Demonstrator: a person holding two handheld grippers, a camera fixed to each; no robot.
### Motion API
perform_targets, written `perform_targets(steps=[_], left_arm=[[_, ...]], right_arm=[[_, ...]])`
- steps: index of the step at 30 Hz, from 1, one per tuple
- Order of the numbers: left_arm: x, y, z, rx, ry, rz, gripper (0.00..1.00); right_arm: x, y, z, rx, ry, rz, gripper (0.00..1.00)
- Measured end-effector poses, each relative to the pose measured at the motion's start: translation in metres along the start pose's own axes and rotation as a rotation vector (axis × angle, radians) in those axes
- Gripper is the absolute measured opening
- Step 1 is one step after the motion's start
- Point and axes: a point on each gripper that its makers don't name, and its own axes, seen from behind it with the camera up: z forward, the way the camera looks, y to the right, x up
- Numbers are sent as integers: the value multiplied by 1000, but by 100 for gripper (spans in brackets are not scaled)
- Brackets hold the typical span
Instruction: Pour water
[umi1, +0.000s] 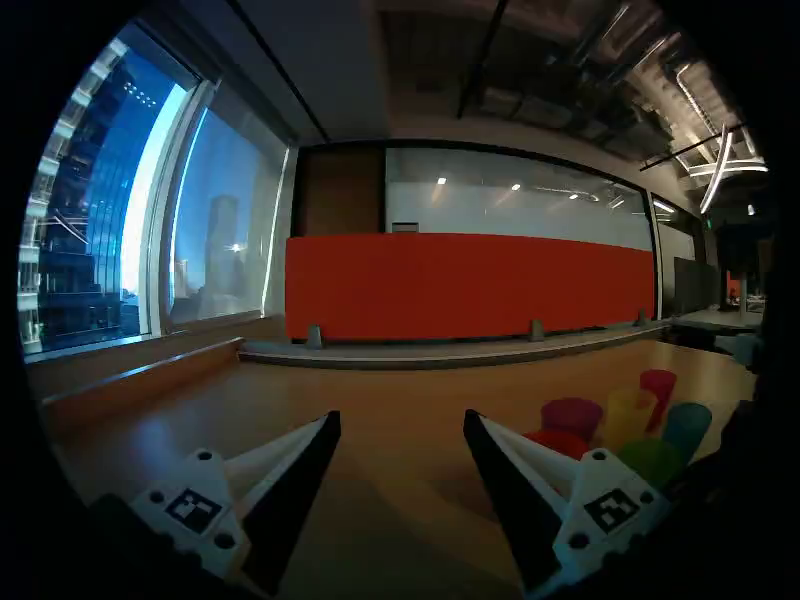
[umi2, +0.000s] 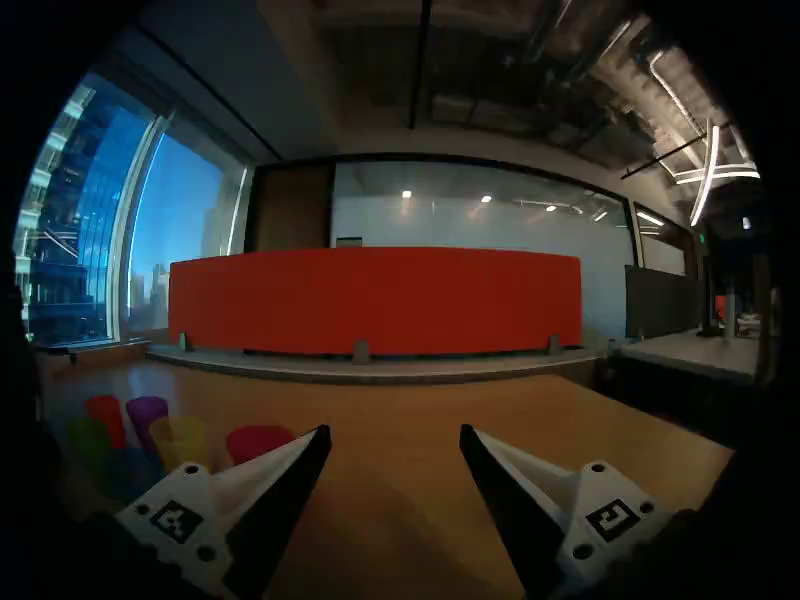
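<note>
A: How do the jaws of the left gripper (umi1: 400, 418) stand?

B: Wide apart, with nothing between them. Only the bare wood of the table (umi1: 400, 380) shows in the gap. Its fingers (umi1: 290, 480) reach over the near part of the table and point toward the far edge.

A: And the right gripper (umi2: 395, 432)?

B: The same: jaws spread, gripping nothing, aimed at that far edge, where an orange-red partition (umi2: 375, 300) stands along the table.

A: Where are the cups (umi1: 628, 415)?

B: In a tight cluster on the near part of the table, well short of the far edge. In the left gripper view they stand just beyond its right finger, which hides part of the nearest ones. In the right gripper view the cups (umi2: 178, 440) sit beside its left finger.

A: What colours are they?

B: Red, purple, yellow, pink, green and blue-green, and all are upright. Whether any holds water cannot be told.

A: Is there anything around the table?

B: A tall window (umi1: 215, 245) beyond the table's left edge in the left gripper view, with buildings outside.
</note>
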Motion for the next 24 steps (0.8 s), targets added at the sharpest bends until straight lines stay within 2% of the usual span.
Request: perform_targets(steps=[8, 11, 18, 24], left_arm=[[2, -3, -1, 5, -9, -12, 91], [9, -5, 0, 5, -11, -25, 91], [45, -5, -1, -8, 10, -42, 91], [72, -2, -2, -28, 0, -59, 91]], right_arm=[[-1, -1, 2, 1, -7, -5, 100], [7, -2, 3, 5, -6, -6, 100], [42, -5, 7, 20, 9, -22, 100], [75, -3, 10, 26, 5, -34, 100]])
